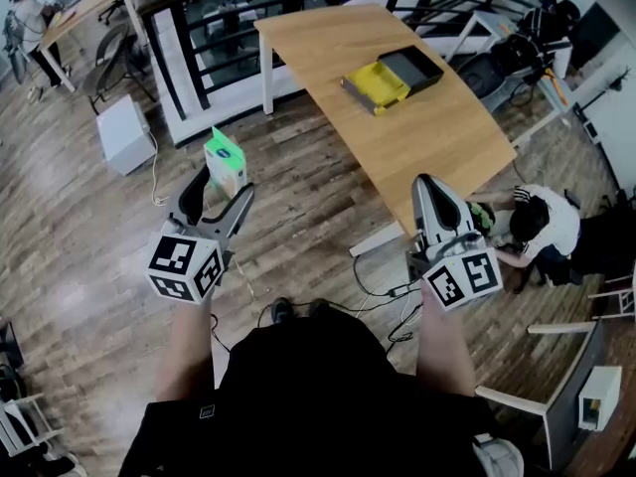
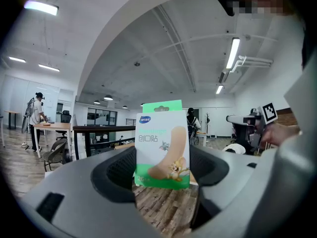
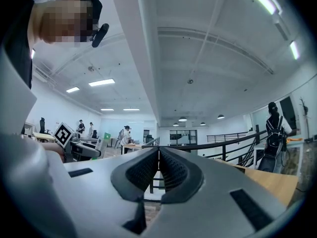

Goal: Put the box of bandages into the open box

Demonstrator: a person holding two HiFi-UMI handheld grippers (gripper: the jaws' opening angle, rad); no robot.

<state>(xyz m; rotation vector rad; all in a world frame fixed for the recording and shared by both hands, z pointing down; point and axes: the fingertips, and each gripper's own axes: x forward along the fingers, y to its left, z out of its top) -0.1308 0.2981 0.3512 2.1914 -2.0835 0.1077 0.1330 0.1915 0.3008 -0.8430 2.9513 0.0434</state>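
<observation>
The green-and-white cardboard box of bandages (image 1: 225,162) stands upright between the jaws of my left gripper (image 1: 225,183). They are spread wide and clamp its lower part, so I hold it in the air over the wood-plank floor (image 1: 89,256), off the left edge of the light wooden tabletop (image 1: 437,137). The open box (image 1: 393,78), a yellow tray beside a dark grey half, lies on that tabletop toward its far right edge, well apart from the bandages. My right gripper (image 1: 428,183) has its jaws pressed together on nothing, near the tabletop's near end.
</observation>
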